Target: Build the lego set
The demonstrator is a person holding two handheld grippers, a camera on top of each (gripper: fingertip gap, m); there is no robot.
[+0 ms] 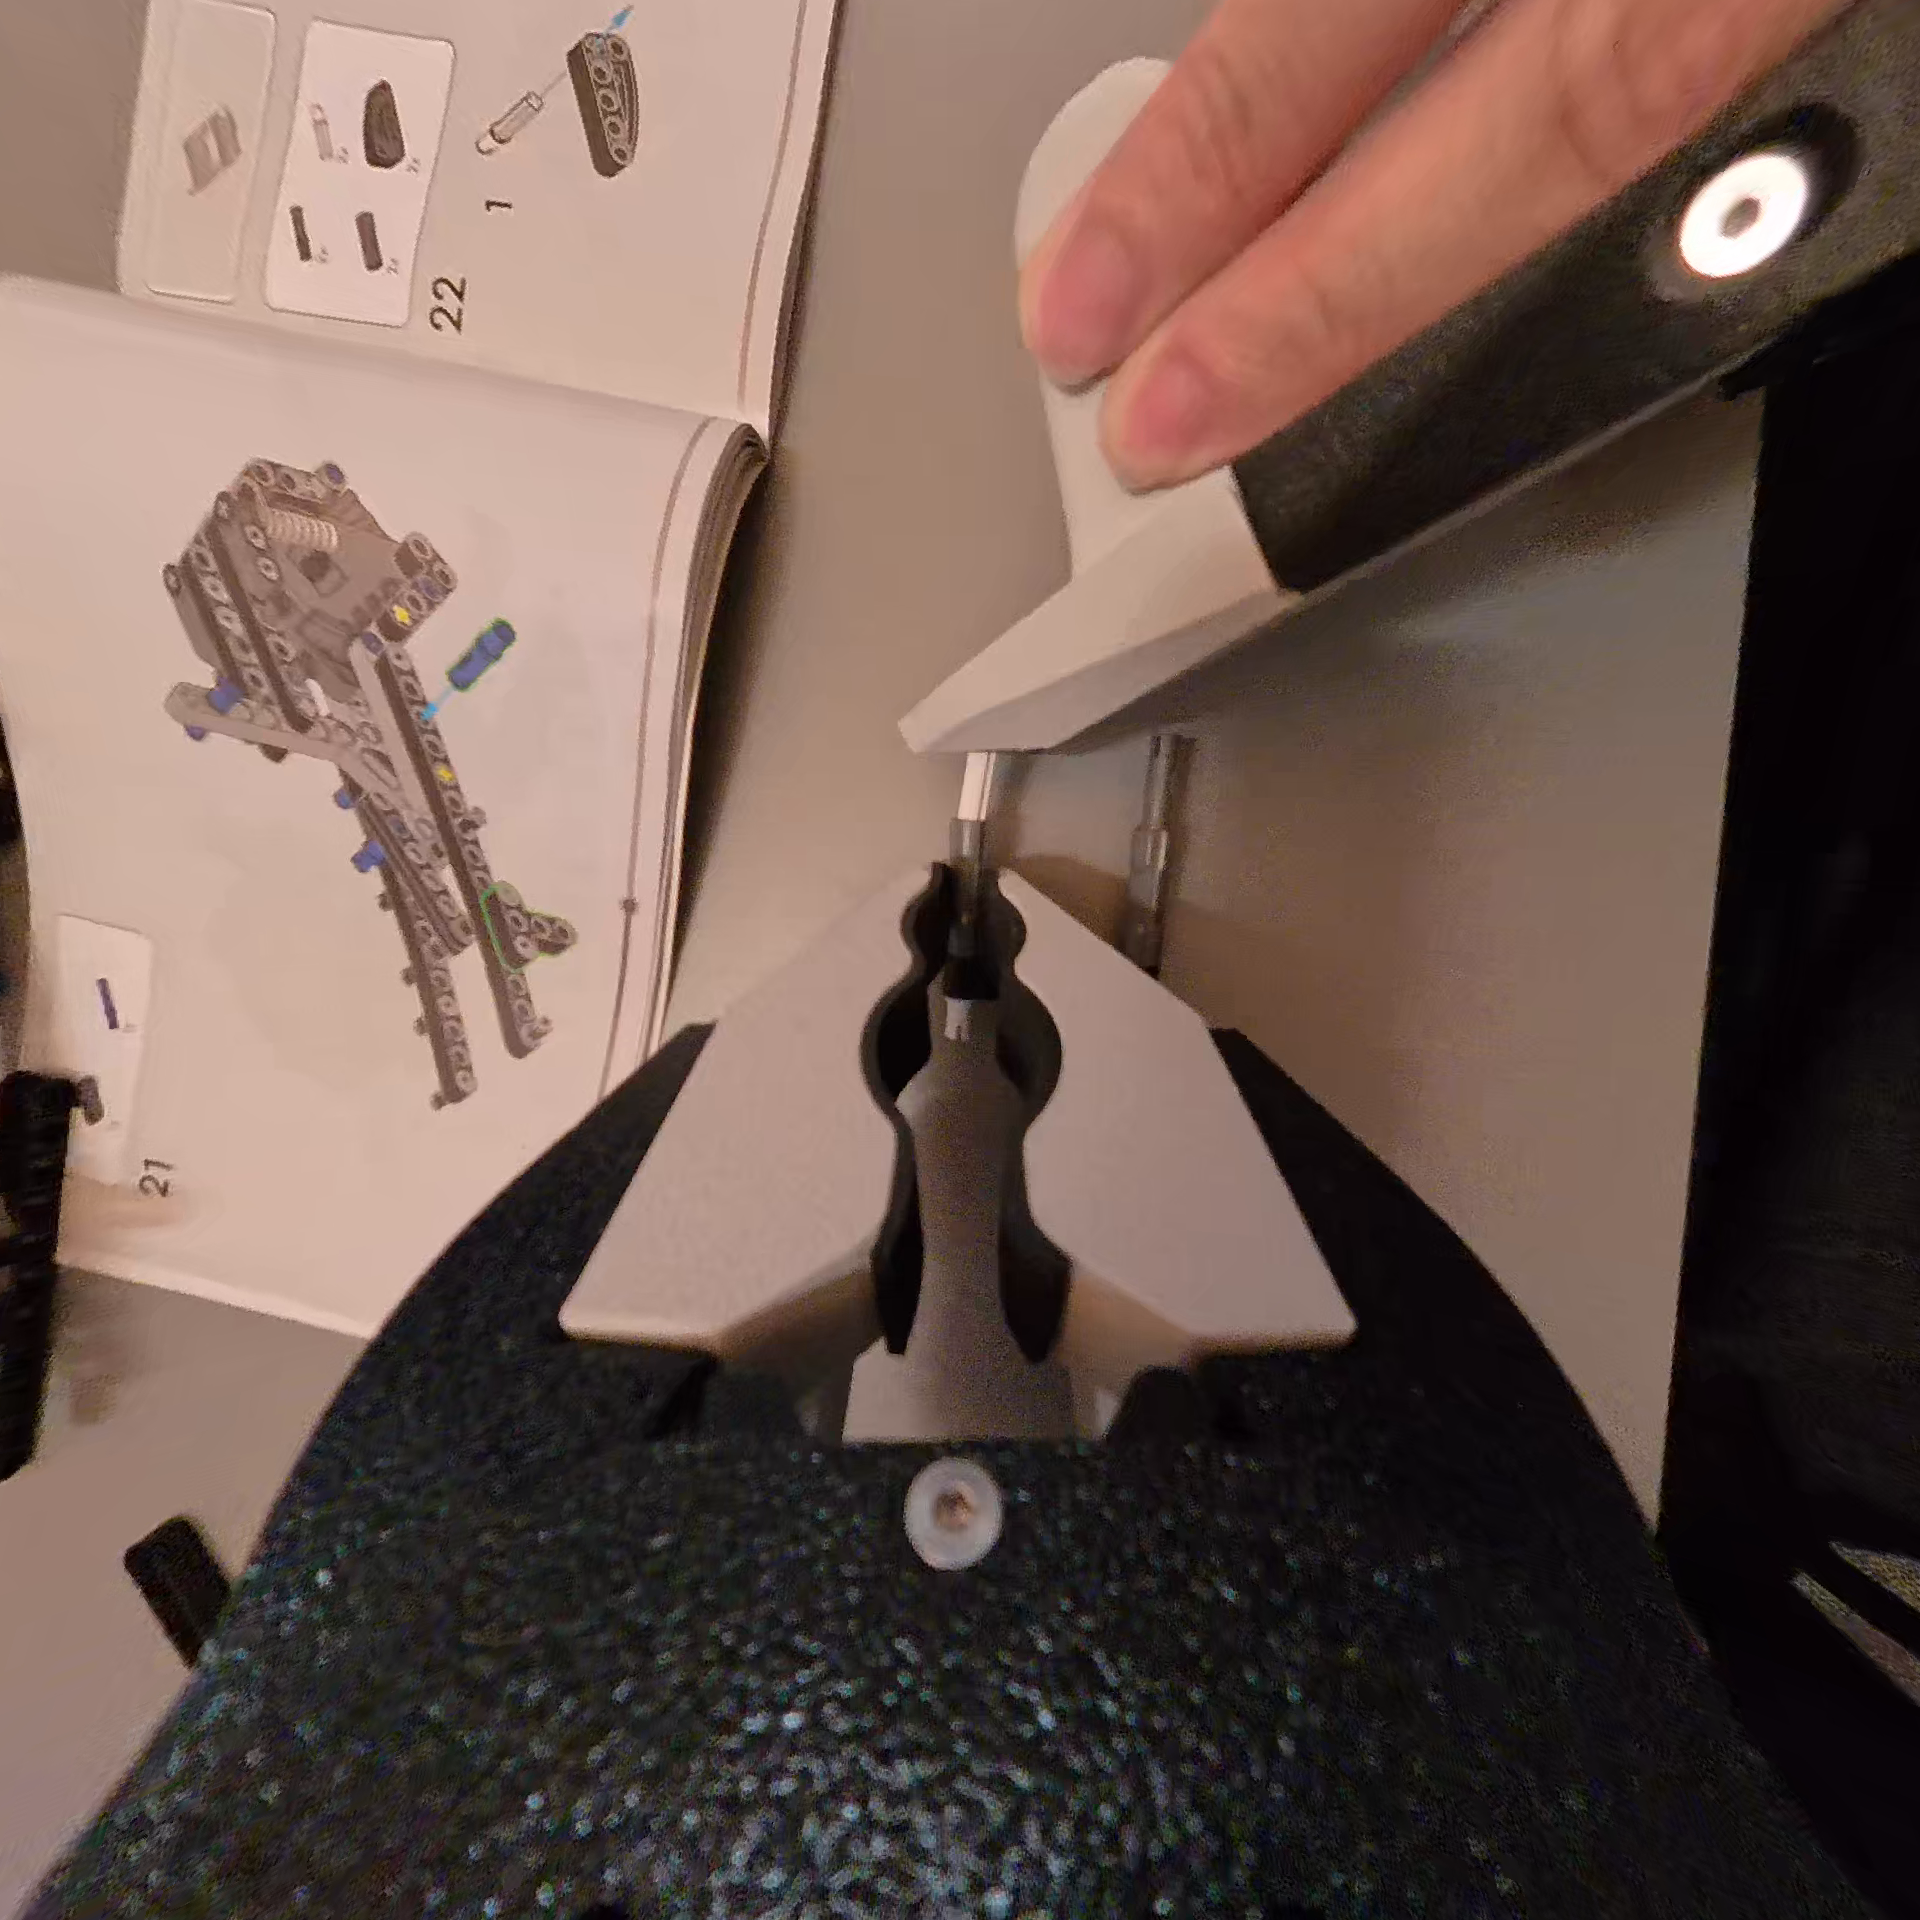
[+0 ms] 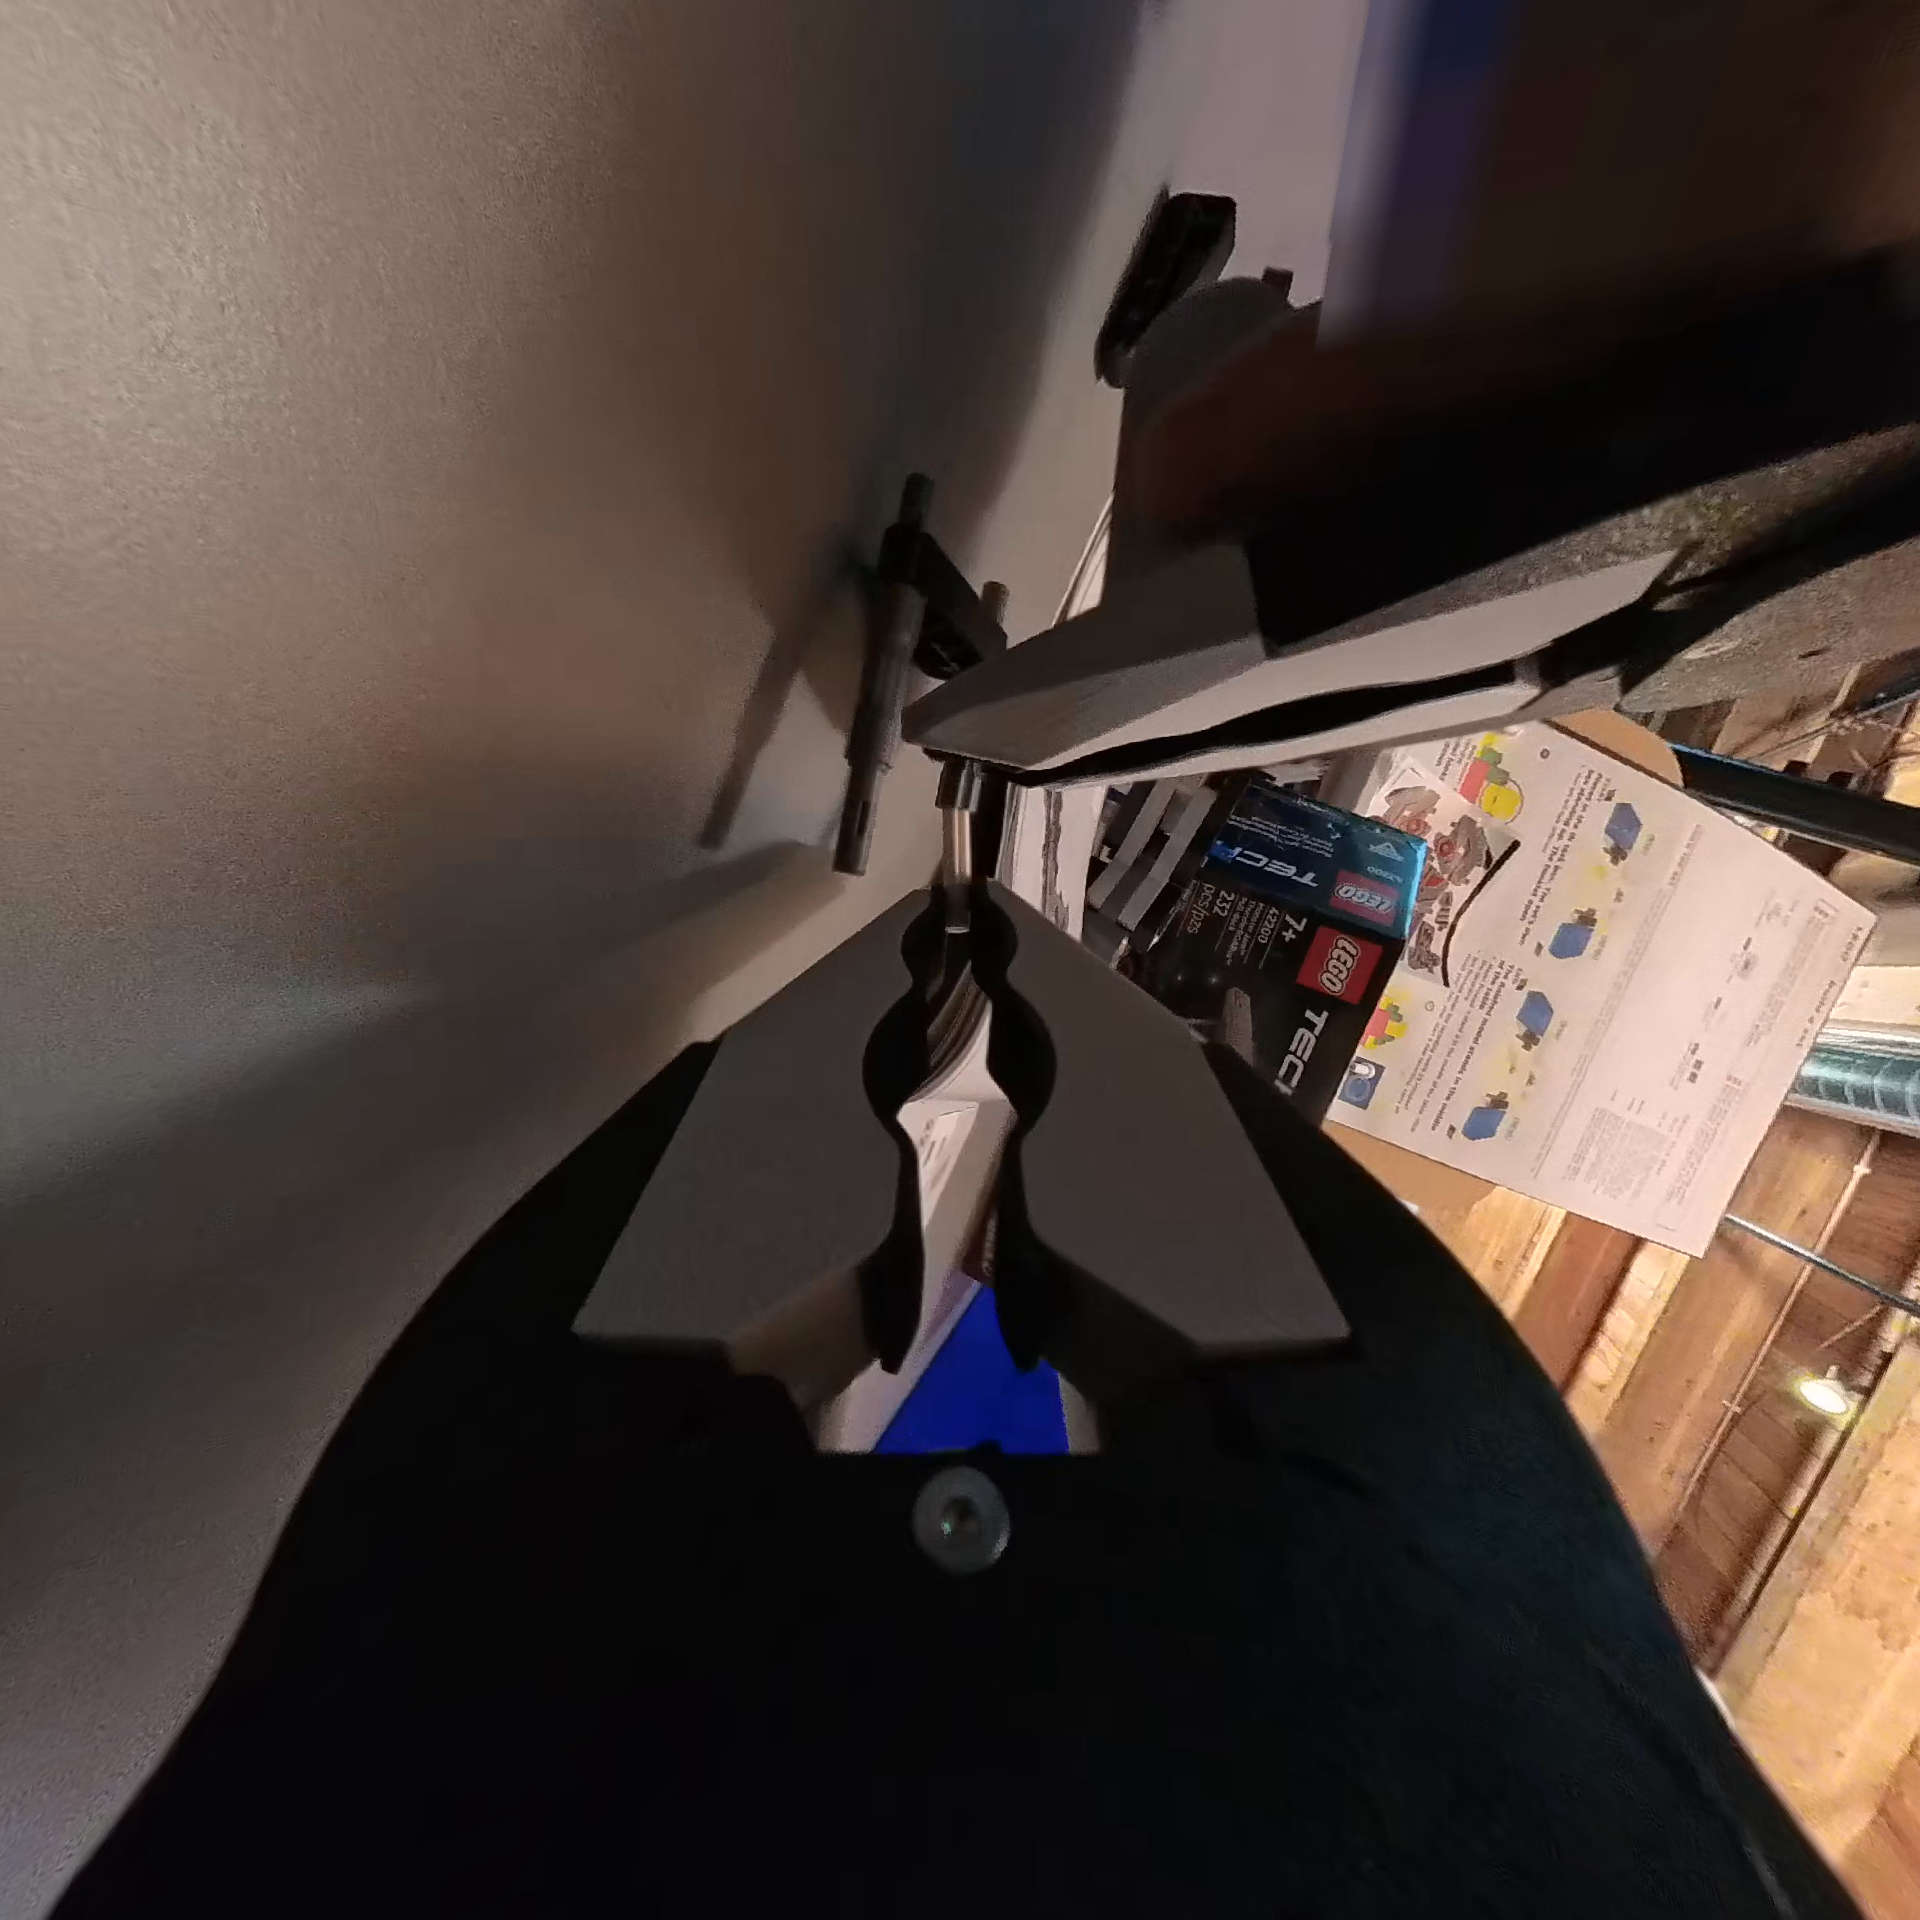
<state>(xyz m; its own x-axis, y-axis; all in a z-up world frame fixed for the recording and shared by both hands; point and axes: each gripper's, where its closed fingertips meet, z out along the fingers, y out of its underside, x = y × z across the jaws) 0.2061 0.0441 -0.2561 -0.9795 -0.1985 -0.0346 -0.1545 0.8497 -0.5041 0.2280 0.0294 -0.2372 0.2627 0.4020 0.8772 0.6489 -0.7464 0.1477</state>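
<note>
The left gripper (image 1: 961, 914) is pinching a thin grey-and-white lego pin (image 1: 968, 831) at its fingertips, closed on it. The right gripper (image 2: 961, 904) is clamping the same pin (image 2: 957, 847) from the other end, so the pin is being held between both above the grey table (image 1: 1403, 935). A hand (image 1: 1299, 208) is gripping the right tool's body. Farther left, the open instruction booklet (image 1: 364, 727) is lying flat. Beyond, a dark lego box (image 2: 1309, 966) is standing.

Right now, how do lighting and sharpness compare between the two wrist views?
Left wrist view: evenly lit, instruction booklet readable but soft toward the edges, hand slightly blurred. Right wrist view: dim, left gripper shadowed and smeared, gray table showing streaked shadows, wide-angle bending at borders.
</note>
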